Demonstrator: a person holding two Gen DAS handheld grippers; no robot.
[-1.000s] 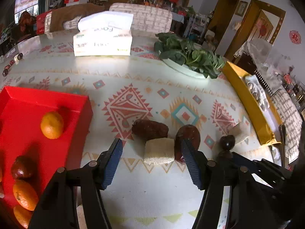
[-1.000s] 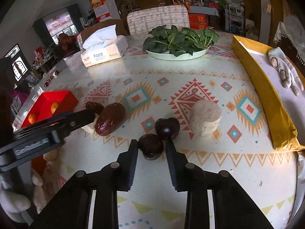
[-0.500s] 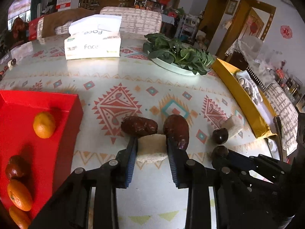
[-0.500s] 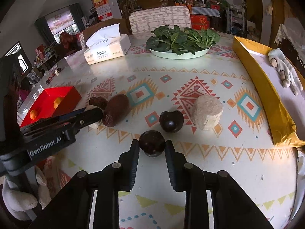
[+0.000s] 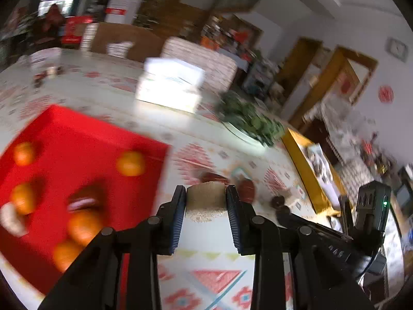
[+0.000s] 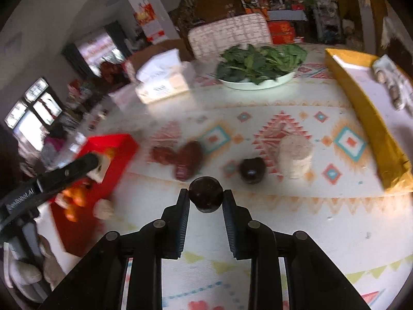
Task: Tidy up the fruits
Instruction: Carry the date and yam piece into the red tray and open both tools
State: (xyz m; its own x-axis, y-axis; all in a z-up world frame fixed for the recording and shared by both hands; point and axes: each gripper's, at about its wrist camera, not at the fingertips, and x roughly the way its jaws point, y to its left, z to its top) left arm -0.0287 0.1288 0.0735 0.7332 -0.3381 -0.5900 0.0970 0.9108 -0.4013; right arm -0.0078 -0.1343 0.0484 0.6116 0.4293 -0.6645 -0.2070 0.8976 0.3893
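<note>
The left gripper (image 5: pixel 206 204) is clamped on a pale, rough-sided block (image 5: pixel 205 201), its blue-ribbed pads pressed against both sides; the block hangs clear of the table, just off the near right corner of the red tray (image 5: pixel 77 160). The right gripper (image 6: pixel 206 201) is closed on a dark round fruit (image 6: pixel 205 194), pinched between its fingertips above the near part of the table.

The tray lies at the left edge of the table and holds several oranges (image 5: pixel 130 163) and a blurred dark red fruit (image 5: pixel 82 201). On the patterned tablecloth (image 6: pixel 284 206), beyond the right gripper, a second dark round fruit (image 6: pixel 252 170) lies just beside a pale round cake (image 6: pixel 295 156). Left of these, two long reddish-brown fruits (image 6: pixel 188 160) lie close together near the tray.

Toward the far edge stand a white dish of green leaves (image 6: pixel 258 64) and a tissue box (image 6: pixel 161 80). A yellow tray (image 6: pixel 366 118) runs along the right edge, with a white glove (image 6: pixel 393 85) on it.
</note>
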